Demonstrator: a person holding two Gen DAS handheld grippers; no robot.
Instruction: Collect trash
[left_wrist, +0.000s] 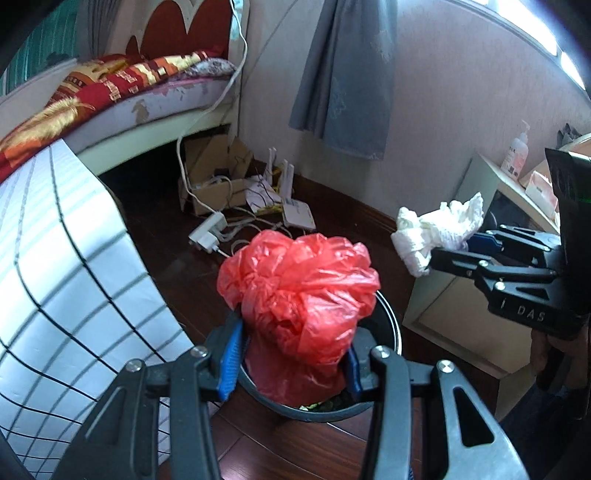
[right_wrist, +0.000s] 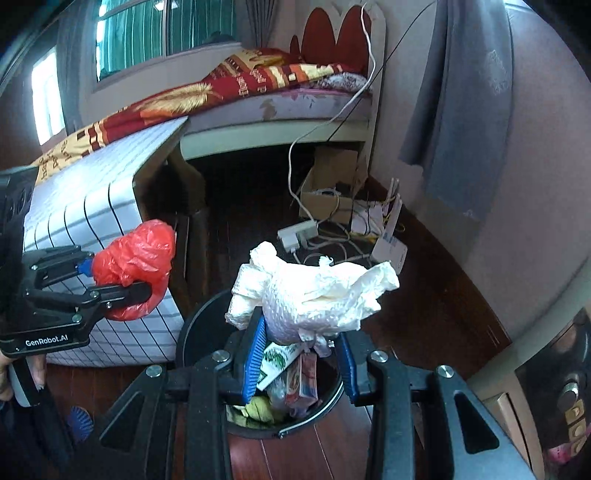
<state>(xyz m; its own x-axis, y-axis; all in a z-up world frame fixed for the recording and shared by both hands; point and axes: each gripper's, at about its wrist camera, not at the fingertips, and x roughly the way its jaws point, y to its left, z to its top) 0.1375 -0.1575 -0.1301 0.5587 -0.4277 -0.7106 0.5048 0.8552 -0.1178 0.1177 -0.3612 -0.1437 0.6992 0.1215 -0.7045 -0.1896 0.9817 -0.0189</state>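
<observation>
the left gripper (left_wrist: 291, 354) is clamped on a crumpled red plastic bag (left_wrist: 299, 288), held directly above the round black trash bin (left_wrist: 388, 321) on the dark wood floor. beside it, the right gripper (right_wrist: 301, 354) grasps a wad of crumpled white tissue paper (right_wrist: 310, 291) over the same bin, already holding wrappers.

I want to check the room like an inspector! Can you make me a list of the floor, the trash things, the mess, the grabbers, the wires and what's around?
Surface: dark wooden floor.
Job's things: red plastic bag, crumpled white paper, black trash bin already holding wrappers.
Clutter: cardboard box, white router.
Grippers: left gripper shut on the bag; right gripper shut on the paper, both above the bin.
Cables: white cable hanging from the bed; power strip with cords.
Surroundings: bed, grey curtain, white cabinet, pump bottle.
</observation>
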